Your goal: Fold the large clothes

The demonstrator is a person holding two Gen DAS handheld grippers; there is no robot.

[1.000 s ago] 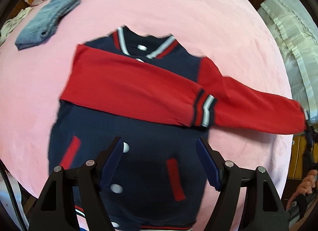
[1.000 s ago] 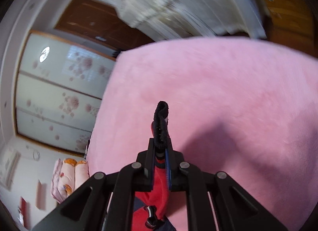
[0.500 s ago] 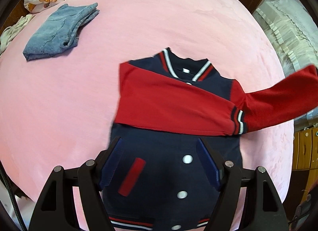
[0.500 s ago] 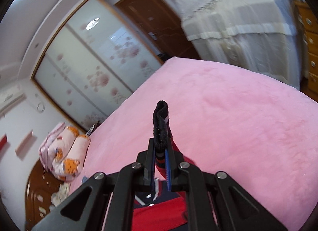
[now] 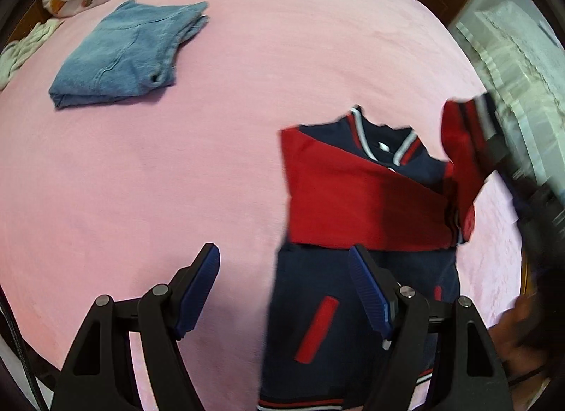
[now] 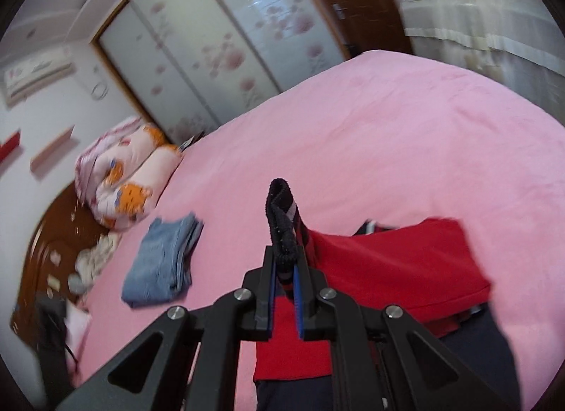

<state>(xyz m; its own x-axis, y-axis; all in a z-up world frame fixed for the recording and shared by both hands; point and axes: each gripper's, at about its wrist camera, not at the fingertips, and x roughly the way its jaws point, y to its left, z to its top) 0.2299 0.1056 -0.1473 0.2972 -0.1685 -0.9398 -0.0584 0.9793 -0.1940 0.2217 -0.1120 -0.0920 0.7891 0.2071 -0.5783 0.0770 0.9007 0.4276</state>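
A navy varsity jacket (image 5: 360,305) with red sleeves lies face up on the pink bed cover (image 5: 212,163). One red sleeve (image 5: 353,199) is folded across its chest. The other red sleeve (image 5: 462,160) is lifted above the jacket's right shoulder, blurred. My right gripper (image 6: 285,269) is shut on that sleeve's dark striped cuff (image 6: 282,220), which sticks up past the fingertips, with red sleeve cloth (image 6: 395,262) trailing to the right. My left gripper (image 5: 282,287) hangs open and empty above the jacket's left edge, its right finger (image 5: 367,291) over the navy body.
Folded blue jeans (image 5: 130,54) lie at the bed's far left, also visible as folded jeans (image 6: 162,259). A cartoon-print quilt roll (image 6: 123,177) and crumpled pale cloth (image 6: 95,255) sit by the wooden headboard. Sliding wardrobe doors (image 6: 219,50) stand beyond the bed.
The right gripper carried the outstretched sleeve up and over toward the jacket's chest, rolling as it went. The left gripper slid left, off the jacket's middle to its left edge.
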